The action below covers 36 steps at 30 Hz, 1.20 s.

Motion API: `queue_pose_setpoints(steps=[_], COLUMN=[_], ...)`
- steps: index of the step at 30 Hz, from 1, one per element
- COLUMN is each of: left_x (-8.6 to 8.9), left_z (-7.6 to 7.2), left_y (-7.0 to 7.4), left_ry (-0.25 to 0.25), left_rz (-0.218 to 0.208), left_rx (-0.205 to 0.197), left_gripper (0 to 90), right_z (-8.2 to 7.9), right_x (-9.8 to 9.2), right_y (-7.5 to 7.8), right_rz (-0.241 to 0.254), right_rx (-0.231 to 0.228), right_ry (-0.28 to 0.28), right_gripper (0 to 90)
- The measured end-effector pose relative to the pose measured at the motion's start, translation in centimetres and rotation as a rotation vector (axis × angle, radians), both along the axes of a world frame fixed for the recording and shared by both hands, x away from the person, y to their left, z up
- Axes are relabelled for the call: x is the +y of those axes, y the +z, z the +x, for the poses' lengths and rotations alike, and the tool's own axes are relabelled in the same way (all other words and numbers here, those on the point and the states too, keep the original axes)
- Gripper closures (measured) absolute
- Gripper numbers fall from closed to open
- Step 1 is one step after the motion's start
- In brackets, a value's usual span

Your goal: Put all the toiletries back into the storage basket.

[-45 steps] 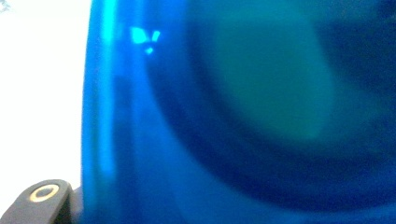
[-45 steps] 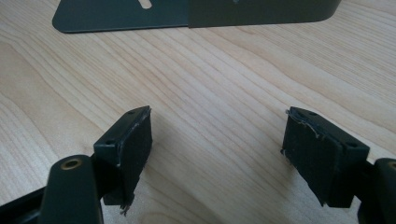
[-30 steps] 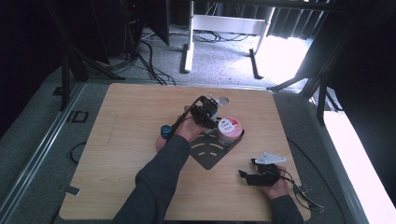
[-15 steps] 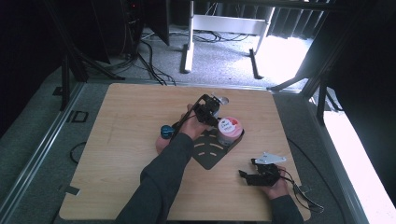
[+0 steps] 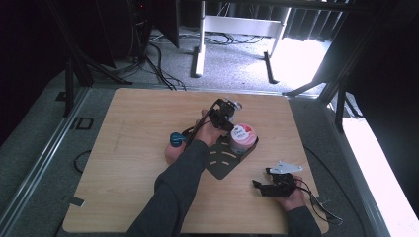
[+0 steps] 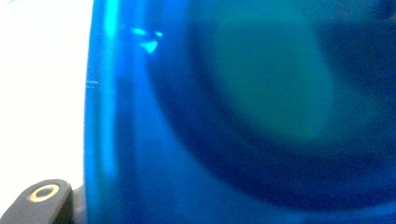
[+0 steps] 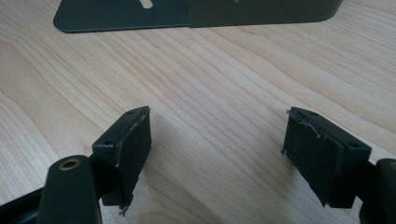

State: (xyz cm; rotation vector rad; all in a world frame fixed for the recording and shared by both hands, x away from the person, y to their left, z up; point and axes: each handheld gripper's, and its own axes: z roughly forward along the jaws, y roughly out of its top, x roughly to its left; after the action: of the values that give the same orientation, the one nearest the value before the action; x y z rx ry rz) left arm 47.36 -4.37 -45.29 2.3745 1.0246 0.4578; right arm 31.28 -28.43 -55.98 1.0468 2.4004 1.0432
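My left gripper [image 5: 223, 116] hovers at the middle of the table, just left of a pink tub [image 5: 242, 138] with a white label on top. The tub stands on a black metal plate [image 5: 223, 163]. In the left gripper view a blue translucent thing [image 6: 243, 121] sits between the jaws right against the camera. It hides the pads, and the gripper looks shut on it. My right gripper [image 5: 258, 186] rests low at the front right of the table. Its jaws stand wide apart [image 7: 217, 140] over bare wood, and the black plate [image 7: 187, 14] lies ahead of them.
A blue-capped peach-coloured bottle [image 5: 174, 144] lies beside the left forearm, left of the plate. The wooden table [image 5: 128, 123] is bare on its left half. Cables trail from both grippers, and one hangs past the front right edge [image 5: 321, 205].
The left gripper has edged slightly toward the pink tub and a little lower. The right gripper has not moved.
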Motion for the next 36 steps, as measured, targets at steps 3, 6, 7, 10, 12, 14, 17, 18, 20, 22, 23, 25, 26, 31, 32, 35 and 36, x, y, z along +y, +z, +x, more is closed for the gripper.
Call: queue_pose_setpoints(steps=[3,6,7,10,12,14,17,18,20,22,23,25,26,31,32,35,36], left_x=[0.1,0.2,0.2,0.2,0.2,0.1,0.1,0.1,0.0,-0.1,-0.1,-0.1,-0.1,0.1,0.1,0.3,0.3], left_z=[0.2,0.4,0.5,0.6,0.7,0.8,1.0,1.0,1.0,1.0,1.1,1.2,1.2,1.4,1.5,1.5,1.5], left_y=[0.0,-0.1,-0.2,-0.3,-0.5,-0.7,-0.9,-1.0,-1.1,-1.2,-1.2,-1.4,-1.4,-1.5,-1.5,-1.6,-1.6], left_ry=[-0.003,-0.005,0.0,0.0,0.0,0.003,0.001,0.001,0.002,0.005,0.006,0.005,0.007,0.02,0.018,0.02,0.023], left_rz=[-0.007,-0.019,-0.031,-0.04,-0.041,-0.044,-0.044,-0.045,-0.051,-0.053,-0.052,-0.051,-0.047,-0.074,-0.077,-0.093,-0.097], left_rx=[0.001,0.009,0.016,0.02,0.028,0.033,0.043,0.048,0.054,0.056,0.057,0.066,0.071,0.087,0.089,0.091,0.091], left_gripper=[55.1,55.0,55.0,55.0,55.0,55.0,55.0,54.9,54.9,54.9,54.9,54.8,54.8,54.3,54.1,53.6,53.4], right_z=[0.0,0.0,0.0,0.0,0.0,0.0,0.0,0.0,0.0,0.0,0.0,0.0,0.0,0.0,0.0,0.0,0.0], right_x=[0.0,0.0,0.0,0.0,0.0,0.0,0.0,0.0,0.0,0.0,0.0,0.0,0.0,0.0,0.0,0.0,0.0], right_y=[0.0,0.0,0.0,0.0,0.0,0.0,0.0,0.0,0.0,0.0,0.0,0.0,0.0,0.0,0.0,0.0,0.0], right_rz=[0.0,0.0,0.0,-0.001,0.0,0.0,0.0,0.0,0.0,0.0,0.0,0.0,0.0,0.0,0.0,0.0,0.0], right_rx=[0.0,0.0,0.0,-0.001,0.0,0.0,0.0,-0.001,0.0,0.001,0.001,0.001,0.001,0.0,0.001,0.0,0.0], right_ry=[0.0,-0.001,-0.001,0.0,0.0,0.0,0.0,0.0,0.0,0.0,0.0,0.0,0.0,0.0,0.0,0.0,0.0], right_gripper=[23.0,23.0,23.0,23.0,23.0,22.9,23.0,22.9,22.9,23.0,22.9,23.0,23.0,22.9,22.9,22.9,22.9])
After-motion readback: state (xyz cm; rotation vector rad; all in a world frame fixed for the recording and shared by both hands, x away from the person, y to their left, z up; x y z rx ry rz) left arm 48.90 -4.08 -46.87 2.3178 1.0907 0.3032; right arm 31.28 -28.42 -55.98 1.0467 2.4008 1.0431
